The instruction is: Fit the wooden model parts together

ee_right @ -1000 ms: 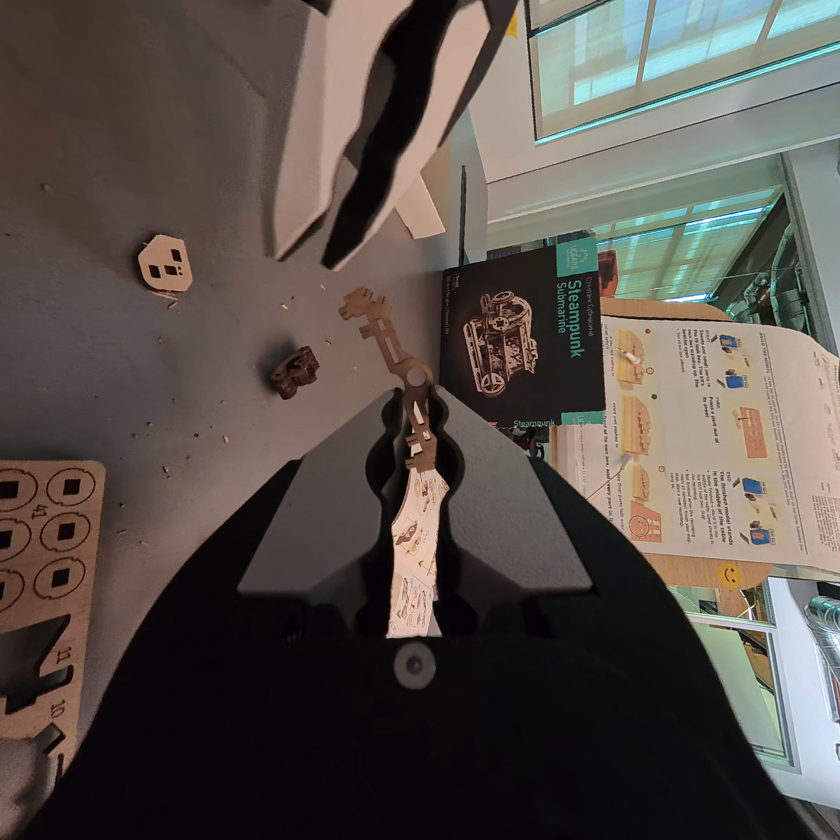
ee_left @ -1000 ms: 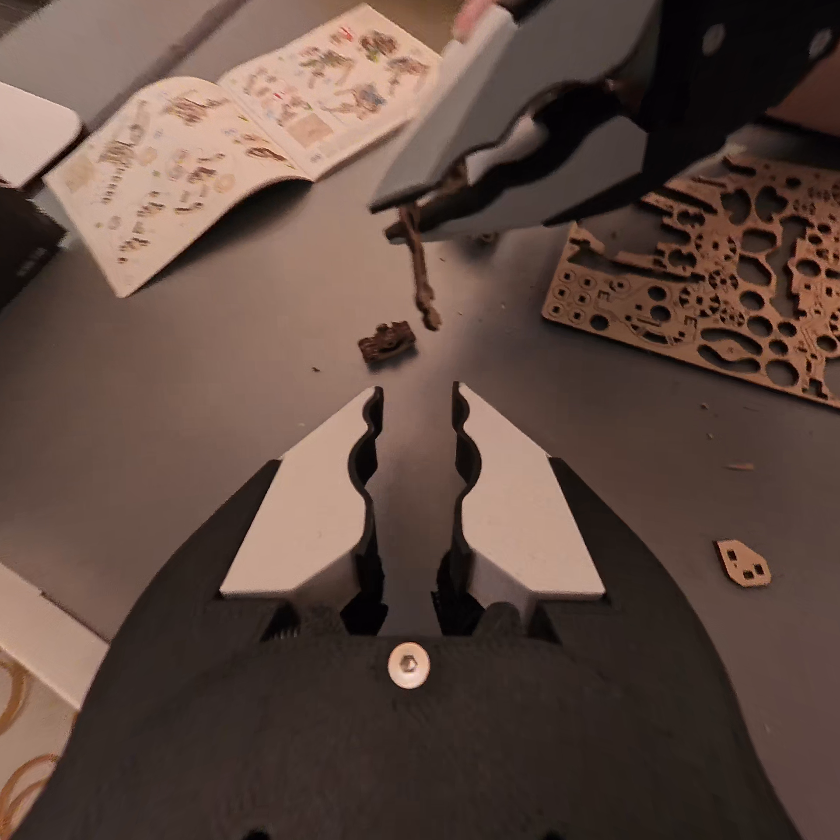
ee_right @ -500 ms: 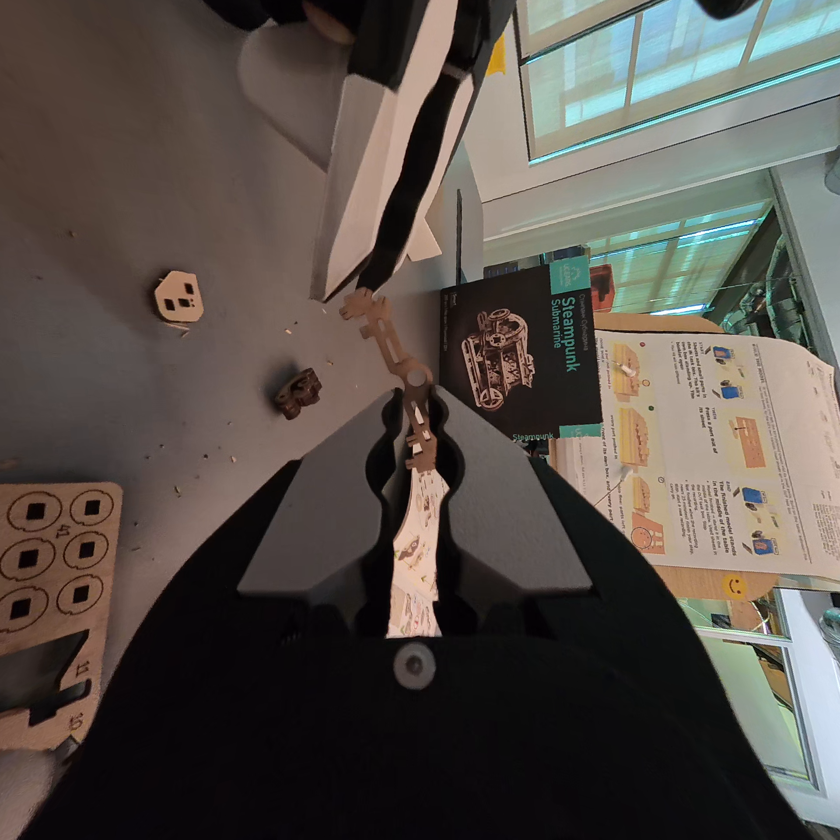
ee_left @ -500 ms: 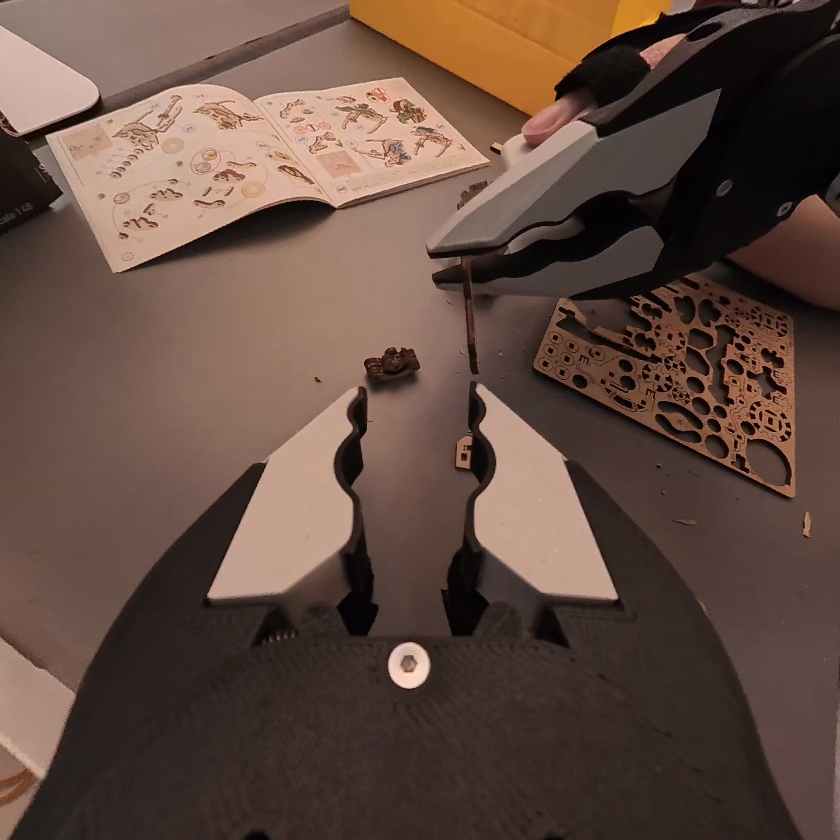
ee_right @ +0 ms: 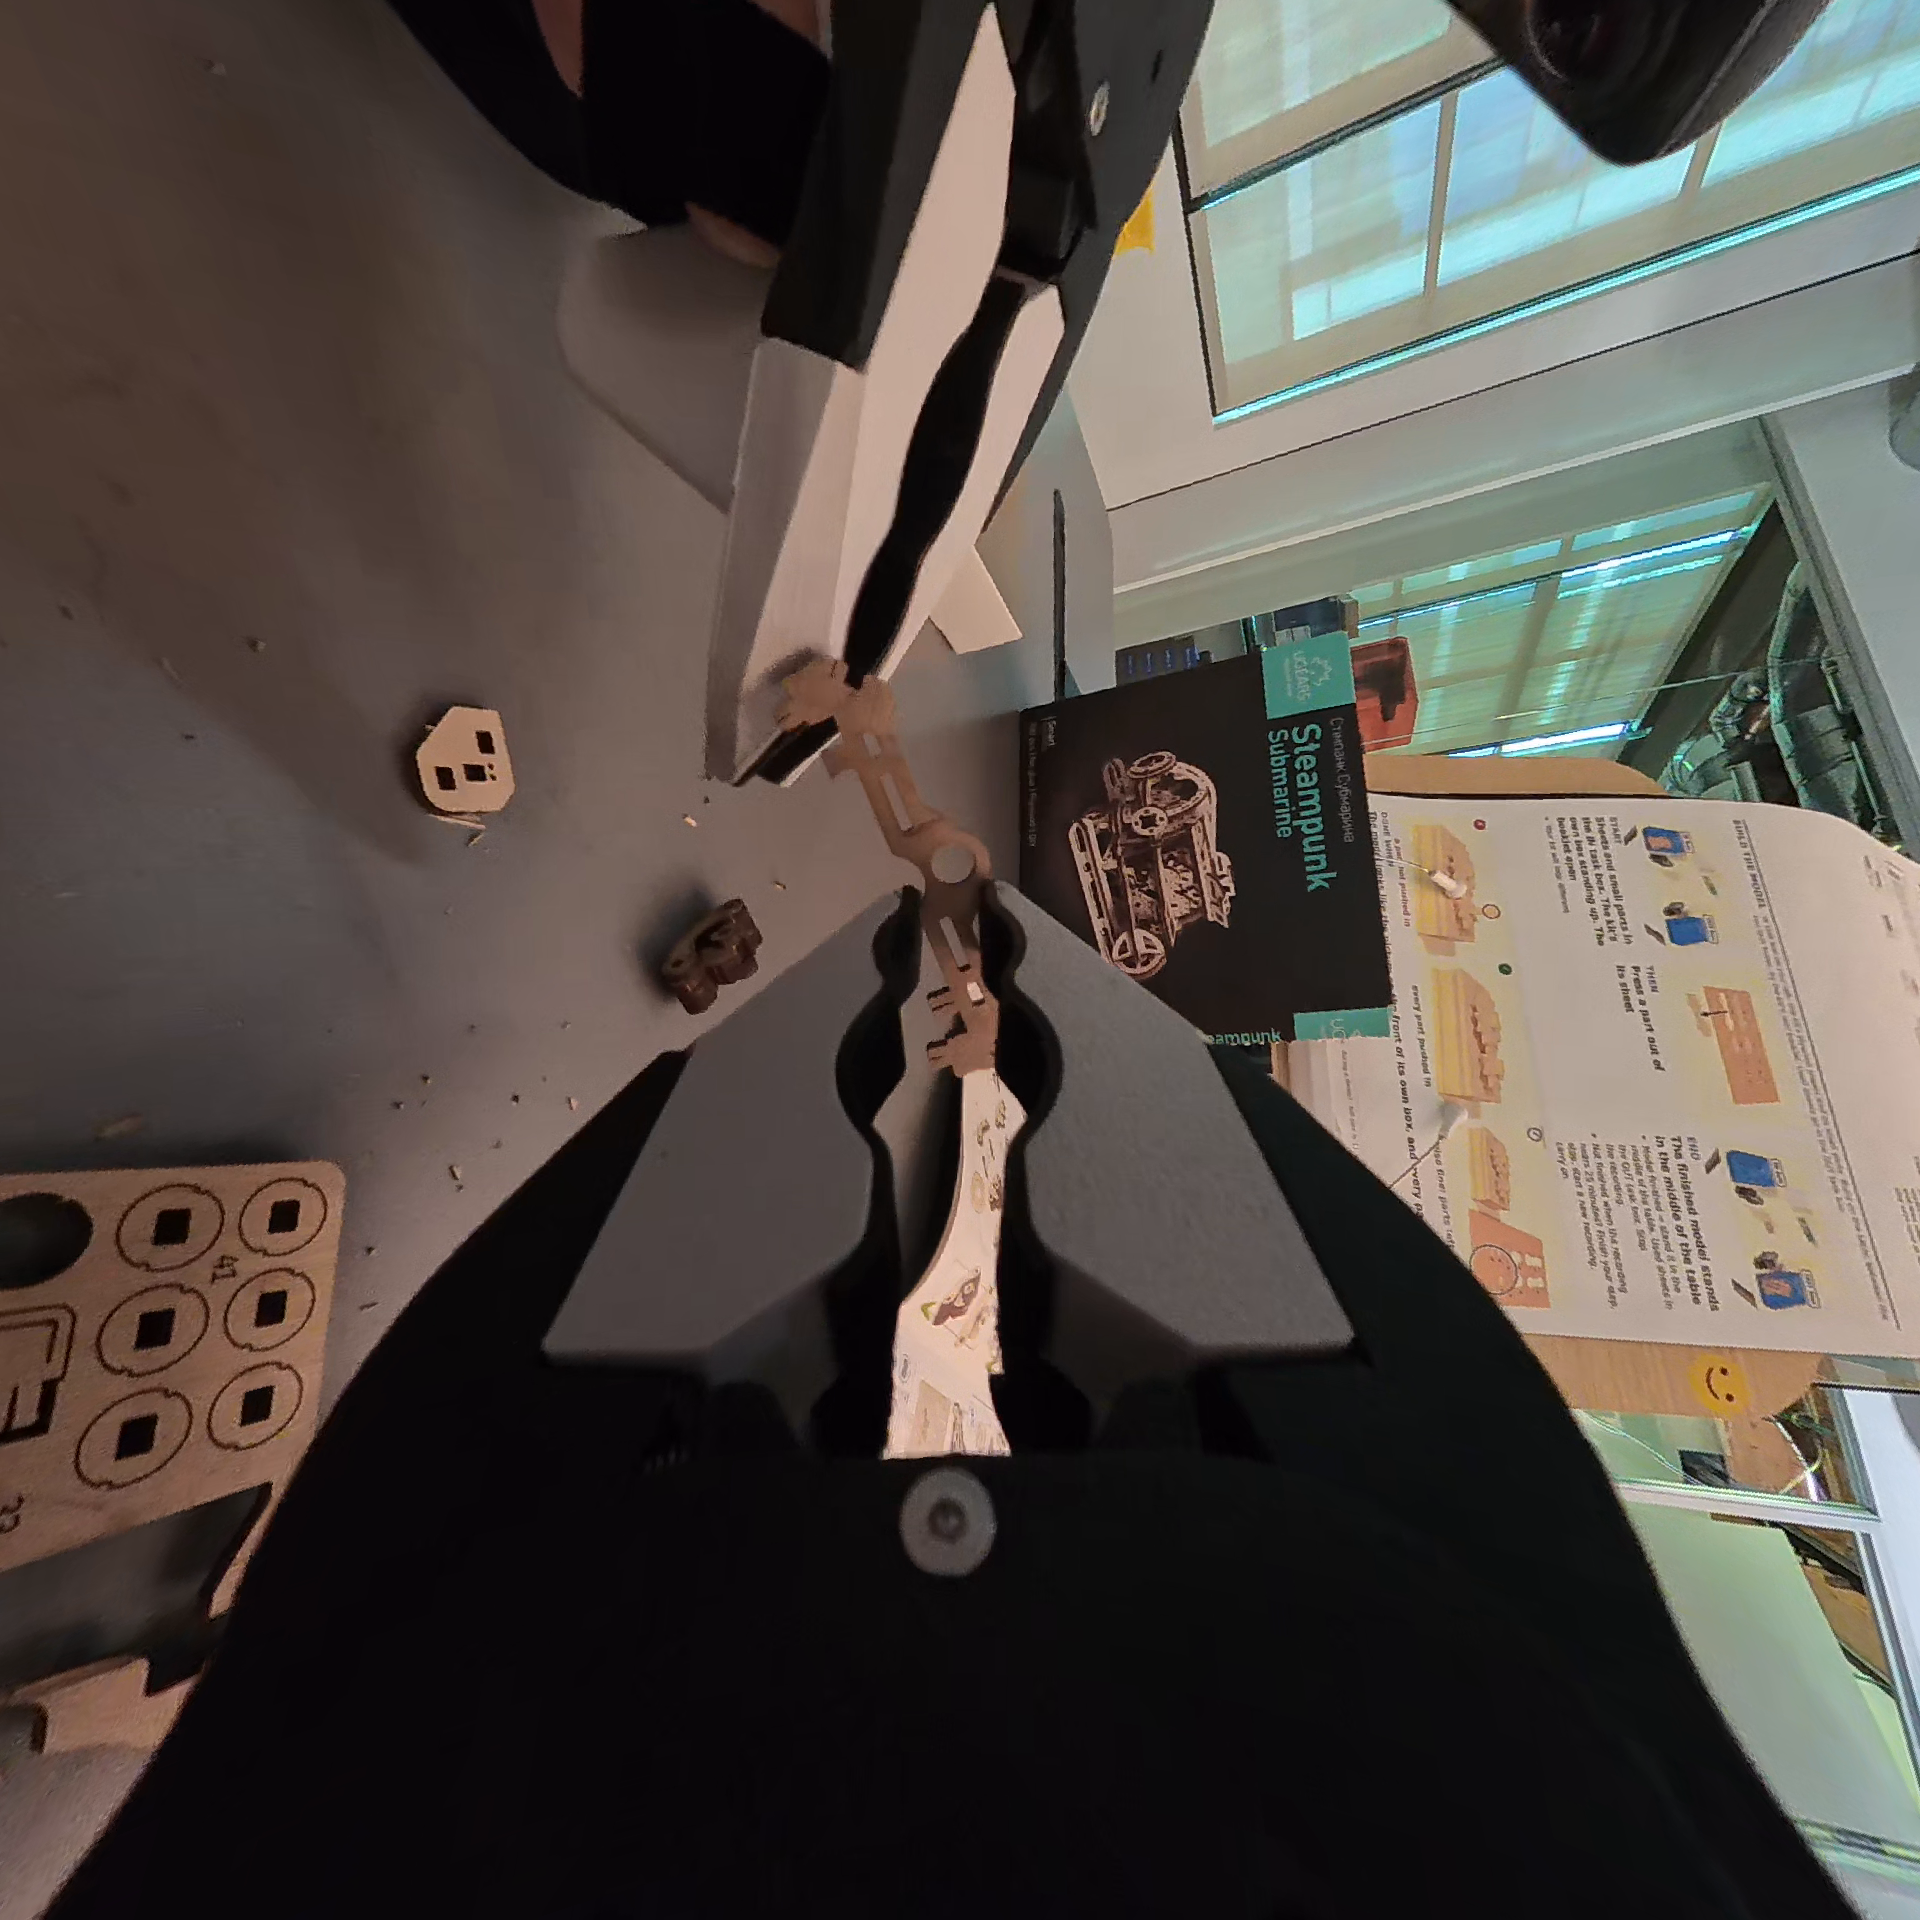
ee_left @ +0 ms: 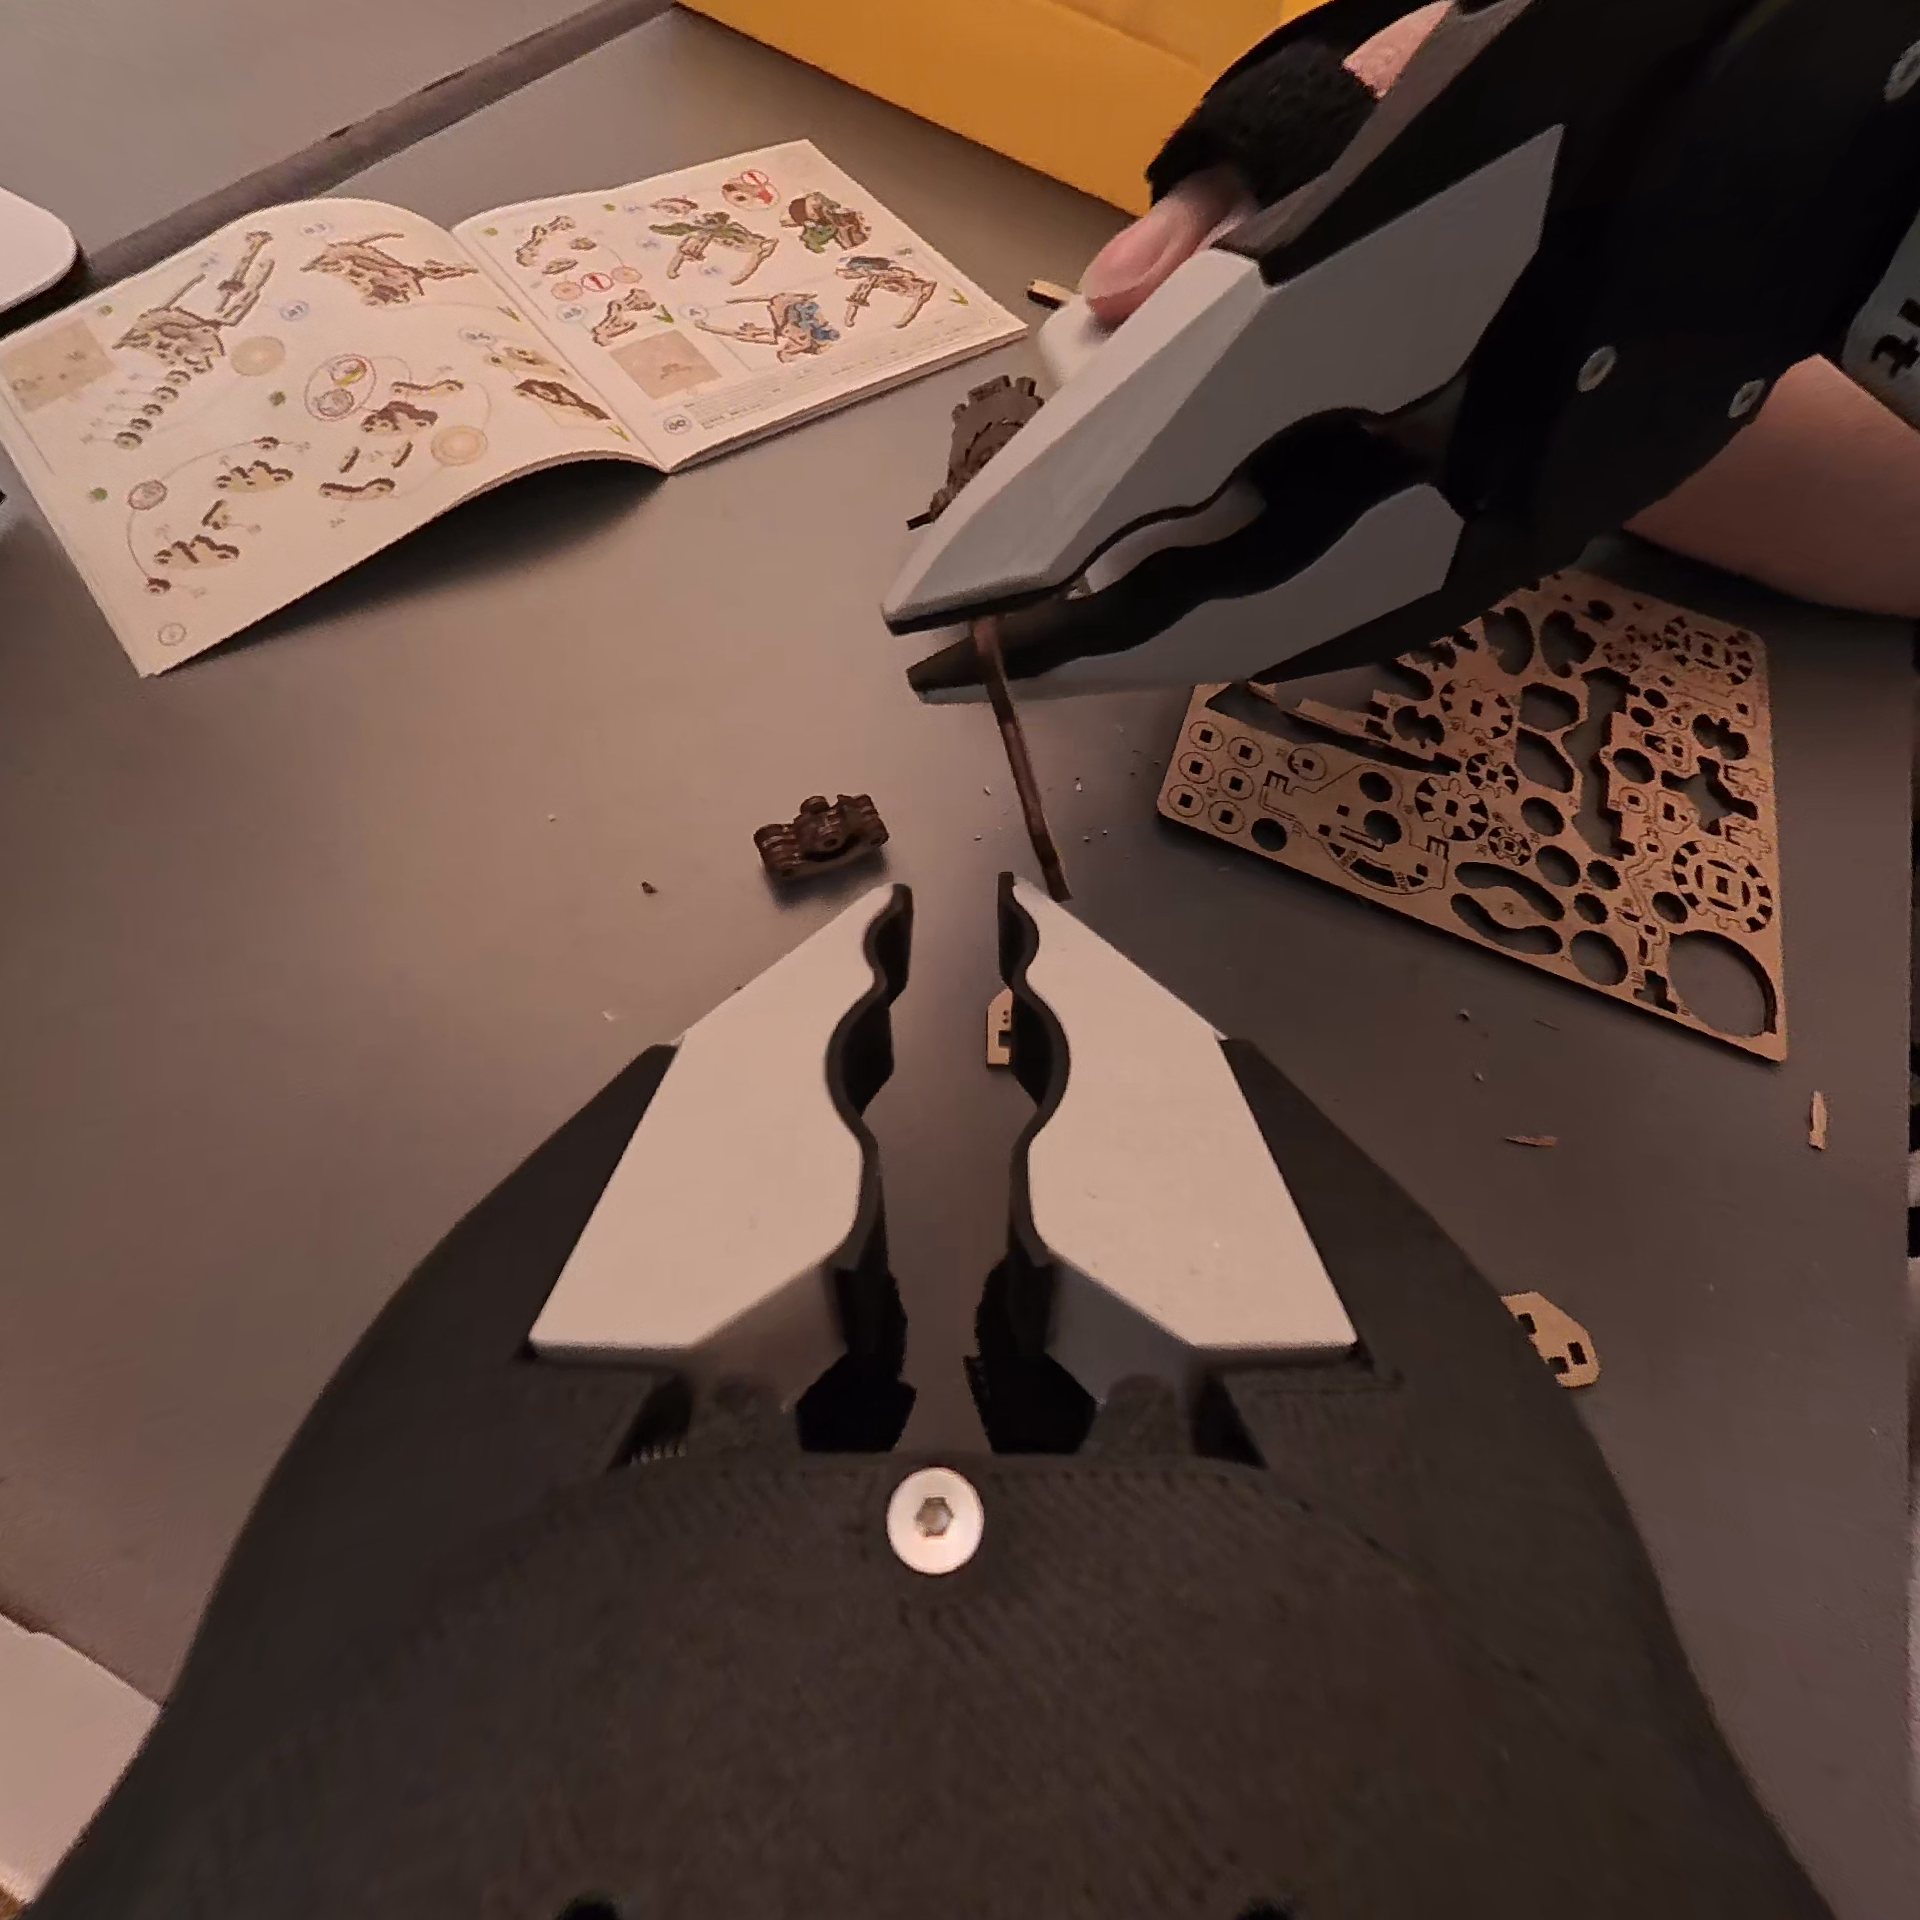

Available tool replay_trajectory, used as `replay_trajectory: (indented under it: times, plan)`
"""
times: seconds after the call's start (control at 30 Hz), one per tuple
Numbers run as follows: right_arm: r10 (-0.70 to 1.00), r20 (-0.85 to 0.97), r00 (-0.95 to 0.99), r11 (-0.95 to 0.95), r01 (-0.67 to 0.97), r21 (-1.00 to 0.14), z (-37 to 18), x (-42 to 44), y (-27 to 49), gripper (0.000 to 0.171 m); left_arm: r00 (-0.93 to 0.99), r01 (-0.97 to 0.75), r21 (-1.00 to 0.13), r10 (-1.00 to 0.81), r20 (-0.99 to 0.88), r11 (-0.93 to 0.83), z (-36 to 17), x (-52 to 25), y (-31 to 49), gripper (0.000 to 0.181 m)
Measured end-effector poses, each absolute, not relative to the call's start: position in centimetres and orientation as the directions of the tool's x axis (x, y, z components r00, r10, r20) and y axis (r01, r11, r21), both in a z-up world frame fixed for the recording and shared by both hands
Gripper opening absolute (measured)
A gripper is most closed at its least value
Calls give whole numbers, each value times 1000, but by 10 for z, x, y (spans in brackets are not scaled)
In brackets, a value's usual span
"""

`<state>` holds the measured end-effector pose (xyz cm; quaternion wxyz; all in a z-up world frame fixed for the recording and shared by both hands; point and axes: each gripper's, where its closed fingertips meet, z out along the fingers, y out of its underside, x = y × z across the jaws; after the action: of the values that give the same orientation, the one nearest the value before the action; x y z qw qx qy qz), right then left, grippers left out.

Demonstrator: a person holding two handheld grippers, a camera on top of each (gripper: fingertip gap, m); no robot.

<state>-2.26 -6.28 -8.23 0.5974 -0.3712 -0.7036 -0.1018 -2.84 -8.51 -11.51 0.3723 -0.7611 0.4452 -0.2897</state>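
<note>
My right gripper (ee_right: 956, 902) is shut on a thin notched wooden strip (ee_right: 902, 805), gripping its near half. In the left wrist view the right gripper (ee_left: 961, 649) comes in from the upper right, and the strip (ee_left: 1023, 769) hangs down from it toward the table. My left gripper (ee_left: 954, 899) is open with a narrow gap and holds nothing. The strip's lower end sits just outside its right fingertip (ee_left: 1023, 904). A small dark assembled part (ee_left: 821, 836) lies on the table just beyond the left gripper, and also shows in the right wrist view (ee_right: 712, 956).
A punched-out wooden sheet (ee_left: 1558, 810) lies to the right and an open instruction booklet (ee_left: 468, 364) at the back left. Small cut pieces (ee_left: 1553, 1340) (ee_right: 462, 758) and wood crumbs lie on the grey table. A black kit box (ee_right: 1195, 842) stands behind.
My left gripper's jaws have narrowed and it has moved up to the strip's free end. The right gripper has swung the strip from slanted to hanging nearly straight down.
</note>
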Motion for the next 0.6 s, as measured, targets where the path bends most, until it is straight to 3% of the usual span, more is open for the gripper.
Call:
replay_trajectory:
  times: [0.13, 0.23, 0.37, 0.6]
  plan:
    - [401, 916, -13, 707, 640, -300, -83, -24, -64, 9, 394, -459, -835, -912, 116, -304, -111, -24, -92, 0]
    - [400, 916, -15, 707, 641, -298, -83, -24, -64, 9, 369, -466, -830, -920, 133, -307, -111, -22, -97, 0]
    - [402, 916, -8, 705, 640, -304, -82, -23, -64, 10, 379, -466, -820, -913, 153, -331, -115, -22, -96, 16]
    - [401, 916, -5, 703, 642, -304, -81, -23, -63, 10, 371, -459, -830, -917, 145, -317, -112, -21, -97, 17]
